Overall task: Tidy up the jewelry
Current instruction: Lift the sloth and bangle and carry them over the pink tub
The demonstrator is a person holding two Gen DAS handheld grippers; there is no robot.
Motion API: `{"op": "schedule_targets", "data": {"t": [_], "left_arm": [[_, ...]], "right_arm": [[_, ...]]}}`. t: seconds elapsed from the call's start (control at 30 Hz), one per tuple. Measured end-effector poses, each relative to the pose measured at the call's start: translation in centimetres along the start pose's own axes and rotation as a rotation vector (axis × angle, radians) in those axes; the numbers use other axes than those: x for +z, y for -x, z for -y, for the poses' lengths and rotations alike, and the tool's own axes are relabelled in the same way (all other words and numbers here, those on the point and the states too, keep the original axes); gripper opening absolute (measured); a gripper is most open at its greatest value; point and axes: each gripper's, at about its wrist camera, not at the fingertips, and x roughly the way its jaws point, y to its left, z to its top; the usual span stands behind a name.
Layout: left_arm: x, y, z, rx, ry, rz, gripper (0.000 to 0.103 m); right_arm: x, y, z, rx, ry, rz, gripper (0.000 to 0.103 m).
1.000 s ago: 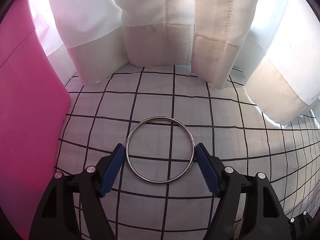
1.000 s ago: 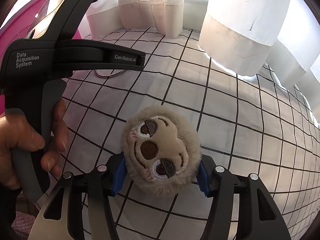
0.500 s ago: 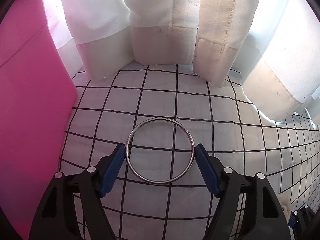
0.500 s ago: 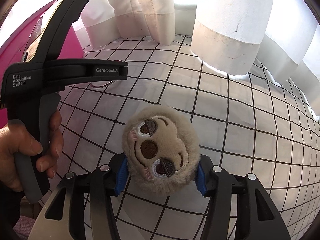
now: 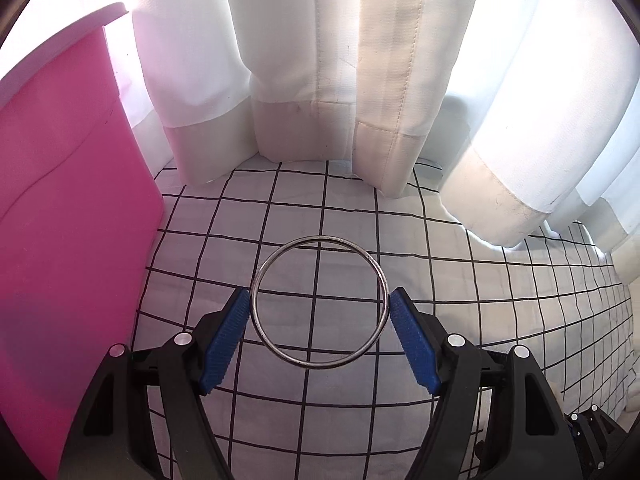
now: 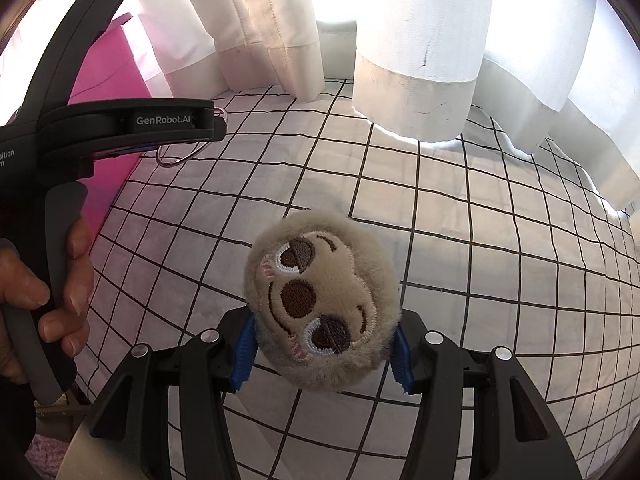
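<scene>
Carry step: left gripper (image 5: 319, 304) clamps the metal bangle (image 5: 320, 302), right gripper (image 6: 322, 338) clamps the plush sloth head (image 6: 322, 300); next, deliver toward the pink box (image 5: 68, 240) at 9 o'clock.

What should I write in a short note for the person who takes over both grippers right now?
Left gripper: shut on the metal bangle, blue fingers pressing its two sides, held above the checked cloth.
Right gripper: shut on the plush sloth toy, also over the cloth.
The pink box stands to the left, beside the white curtain.
Done: both things are picked up.
Left: nothing is stored yet. Probably the bangle goes to the pink box; where the toy belongs cannot be told.
</scene>
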Motion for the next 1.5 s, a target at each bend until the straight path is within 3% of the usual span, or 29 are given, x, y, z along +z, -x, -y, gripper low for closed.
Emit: {"op": "schedule_targets", "data": {"t": [0.4, 0.73, 0.93, 1.1, 1.33, 1.5], "left_arm": [[1.7, 5.4, 1.8, -0.047, 0.001, 0.094, 0.070], [4.8, 15.0, -0.2, -0.027, 0.050, 0.257, 0.070], [5.4, 20.9, -6.1, 0.097, 0.139, 0.325, 0.070], [4.0, 23.6, -12.9, 0.222, 0.238, 0.319, 0.070], [1.0, 22.6, -21.1, 0.353, 0.382, 0.218, 0.070], [-0.7, 20.3, -23.8, 0.360, 0.435, 0.134, 0.071]], "right_arm": [[0.2, 3.9, 1.3, -0.027, -0.019, 0.069, 0.052], [4.4, 10.2, -0.7, -0.006, 0.062, 0.204, 0.052], [9.0, 12.4, -6.0, 0.087, 0.167, 0.289, 0.052], [12.5, 12.5, -12.3, 0.203, 0.264, 0.317, 0.052], [16.0, 10.0, -21.4, 0.305, 0.395, 0.266, 0.052], [18.0, 6.8, -26.6, 0.316, 0.468, 0.184, 0.052]]}}
